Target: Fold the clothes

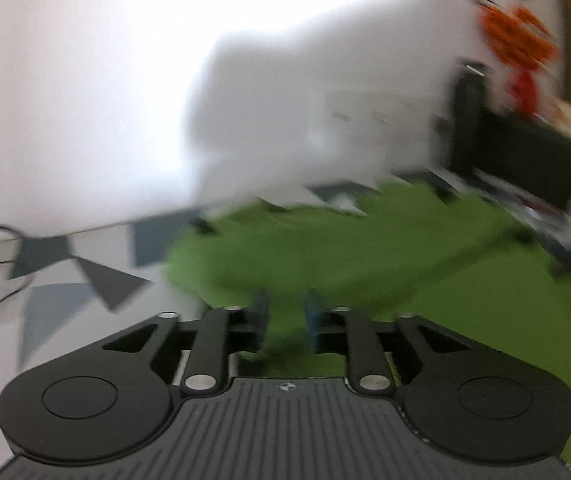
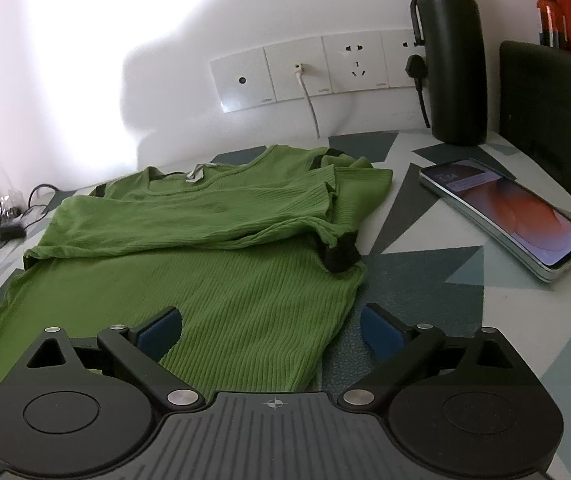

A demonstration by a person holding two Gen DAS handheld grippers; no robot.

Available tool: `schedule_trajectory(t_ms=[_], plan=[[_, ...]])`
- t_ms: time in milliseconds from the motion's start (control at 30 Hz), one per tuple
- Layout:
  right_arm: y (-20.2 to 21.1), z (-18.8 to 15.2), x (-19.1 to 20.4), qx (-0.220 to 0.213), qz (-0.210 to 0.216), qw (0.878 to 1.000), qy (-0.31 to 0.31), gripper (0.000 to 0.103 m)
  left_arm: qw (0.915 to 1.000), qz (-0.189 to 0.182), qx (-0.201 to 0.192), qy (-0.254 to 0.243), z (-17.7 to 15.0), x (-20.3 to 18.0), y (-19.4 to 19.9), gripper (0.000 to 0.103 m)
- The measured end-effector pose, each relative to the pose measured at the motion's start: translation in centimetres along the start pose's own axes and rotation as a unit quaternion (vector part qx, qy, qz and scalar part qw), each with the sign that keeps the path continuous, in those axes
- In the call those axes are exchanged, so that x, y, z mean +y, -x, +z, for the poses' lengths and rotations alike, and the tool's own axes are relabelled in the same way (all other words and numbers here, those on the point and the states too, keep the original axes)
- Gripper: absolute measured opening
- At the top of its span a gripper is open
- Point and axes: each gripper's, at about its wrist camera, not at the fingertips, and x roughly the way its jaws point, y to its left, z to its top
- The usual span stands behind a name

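A green ribbed shirt [image 2: 213,240] with black sleeve trim lies on the table, its sleeves laid across the chest. The right gripper [image 2: 271,330] is open, low over the shirt's right hem edge, one blue pad [image 2: 159,334] over the cloth and the other over bare table. The left wrist view is blurred by motion. There the left gripper [image 1: 287,316] has its blue pads close together with green shirt [image 1: 365,256] cloth pinched between them.
A phone [image 2: 505,216] lies face up on the patterned table [image 2: 425,280] to the right, with a black flask [image 2: 455,60] behind it and a dark chair back [image 2: 553,120] beside it. Wall sockets [image 2: 317,72] are behind. Cables [image 2: 1,220] clutter the far left.
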Motion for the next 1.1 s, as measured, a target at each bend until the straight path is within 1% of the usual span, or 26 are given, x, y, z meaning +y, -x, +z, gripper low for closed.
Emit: schedule_trajectory(t_ms=[67,167,233,267,300,367,433,467,500,533,600,667,767,800,867,900,1000,1067,1100], plan=[[0.0,0.0,0.0,0.000,0.000,1.000,0.000,0.096,0.9985,0.027,0.003,0.048,0.9,1.5,-1.5,0.027],[0.0,0.0,0.0,0.001,0.000,1.000,0.001,0.096,0.9943,0.048,0.032,0.089,1.7,2.9,-4.8,0.027],[0.0,0.0,0.1,0.001,0.000,1.000,0.001,0.097,0.9919,0.044,0.046,0.110,1.9,3.3,-6.6,0.027],[0.0,0.0,0.1,0.001,0.000,1.000,0.001,0.097,0.9908,0.043,0.047,0.120,2.0,3.5,-7.3,0.024],[0.0,0.0,0.1,0.001,0.000,1.000,0.001,0.097,0.9899,0.050,0.045,0.125,2.0,3.4,-7.8,0.005],[0.0,0.0,0.1,0.002,0.000,1.000,0.003,0.097,0.9881,0.074,0.034,0.130,2.1,3.3,-8.6,0.005],[0.0,0.0,0.1,0.002,0.000,1.000,0.003,0.097,0.9864,0.105,0.016,0.125,2.0,3.0,-8.9,0.005],[0.0,0.0,0.0,0.002,0.002,1.000,0.002,0.098,0.9868,0.109,0.014,0.118,1.9,2.9,-8.9,0.006],[0.1,0.0,-0.1,0.002,0.003,1.000,0.001,0.098,0.9878,0.104,0.017,0.114,1.8,3.0,-8.8,0.008],[0.1,0.0,-0.2,0.002,0.005,1.000,0.000,0.098,0.9888,0.100,0.021,0.109,1.6,3.1,-8.7,0.013],[0.1,0.0,-0.3,0.001,0.008,1.000,-0.003,0.099,0.9911,0.076,0.032,0.104,1.2,3.4,-7.7,0.020],[0.1,0.1,-0.4,0.001,0.012,1.000,-0.006,0.100,0.9914,0.054,0.044,0.111,0.7,3.8,-6.4,0.023],[0.1,0.1,-0.5,0.001,0.017,1.000,-0.008,0.102,0.9913,0.016,0.062,0.115,-0.1,3.9,-4.7,0.023],[0.1,0.1,-0.5,0.001,0.017,1.000,-0.008,0.102,0.9922,0.015,0.062,0.107,-0.4,3.6,-4.3,0.023],[0.1,0.1,-0.6,0.001,0.018,1.000,-0.008,0.102,0.9942,0.012,0.061,0.088,-0.8,2.9,-3.6,0.019],[0.1,0.1,-0.6,0.001,0.018,1.000,-0.008,0.102,0.9953,0.017,0.057,0.076,-0.8,2.4,-3.1,0.016],[0.1,0.1,-0.5,0.001,0.017,1.000,-0.008,0.102,0.9976,0.034,0.045,0.040,-0.8,0.9,-1.9,0.016],[0.1,0.1,-0.5,0.001,0.017,1.000,-0.007,0.102,0.9980,0.049,0.033,0.024,-0.8,0.2,-0.9,0.016],[0.1,0.1,-0.5,0.002,0.016,1.000,-0.007,0.102,0.9979,0.052,0.029,0.025,-0.9,-0.1,-0.5,0.016]])
